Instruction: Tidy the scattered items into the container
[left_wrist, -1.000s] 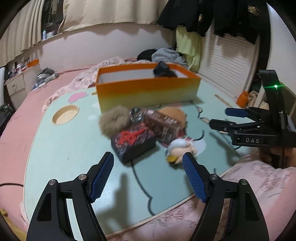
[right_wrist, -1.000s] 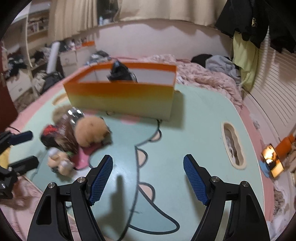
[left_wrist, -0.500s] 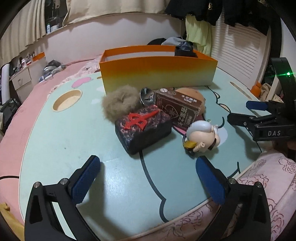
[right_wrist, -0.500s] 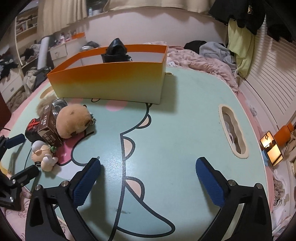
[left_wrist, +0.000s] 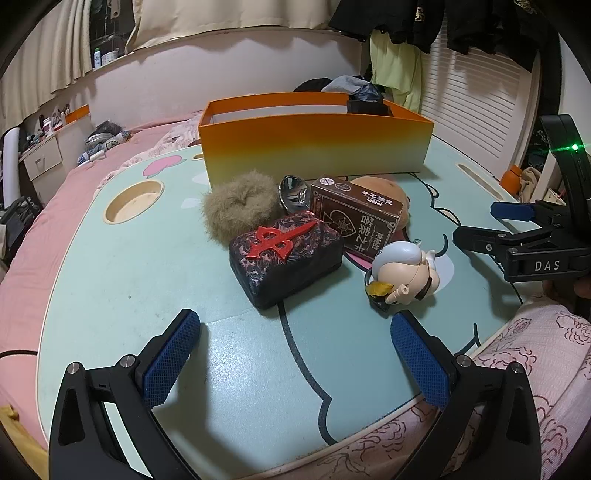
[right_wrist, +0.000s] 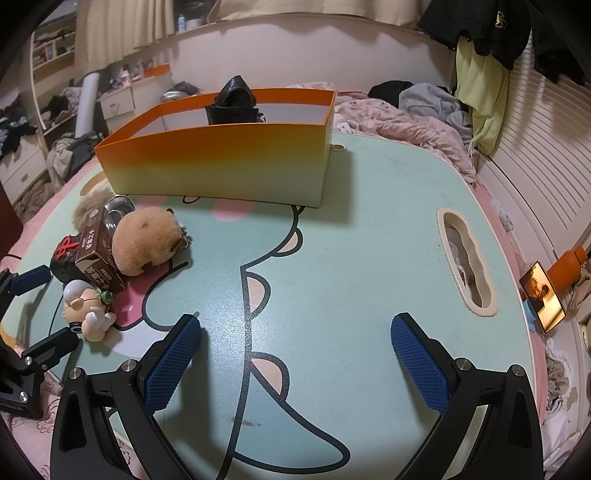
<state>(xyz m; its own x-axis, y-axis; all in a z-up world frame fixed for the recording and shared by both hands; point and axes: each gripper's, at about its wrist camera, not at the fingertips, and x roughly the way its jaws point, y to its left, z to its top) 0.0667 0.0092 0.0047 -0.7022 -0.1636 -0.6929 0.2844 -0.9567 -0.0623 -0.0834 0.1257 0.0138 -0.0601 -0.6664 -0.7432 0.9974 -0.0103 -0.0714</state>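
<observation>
Both the left gripper (left_wrist: 295, 354) and the right gripper (right_wrist: 295, 354) stand wide open and empty over the table (left_wrist: 147, 266). Just ahead lie the dark pouch (left_wrist: 286, 260) and the figurine (left_wrist: 404, 271), then the brown carton (left_wrist: 356, 214) and scrunchie (left_wrist: 240, 208). Behind them is the orange box (left_wrist: 317, 147). The picking seems not yet begun; next, the left gripper should probably close on the pouch.

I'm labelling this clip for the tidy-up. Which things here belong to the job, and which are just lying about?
Job:
orange box
furry scrunchie
metal spoon
brown card box
dark patterned case
plush toy
figurine
black item already in the box

Lying about:
phone
orange bottle
clothes on the bed
</observation>
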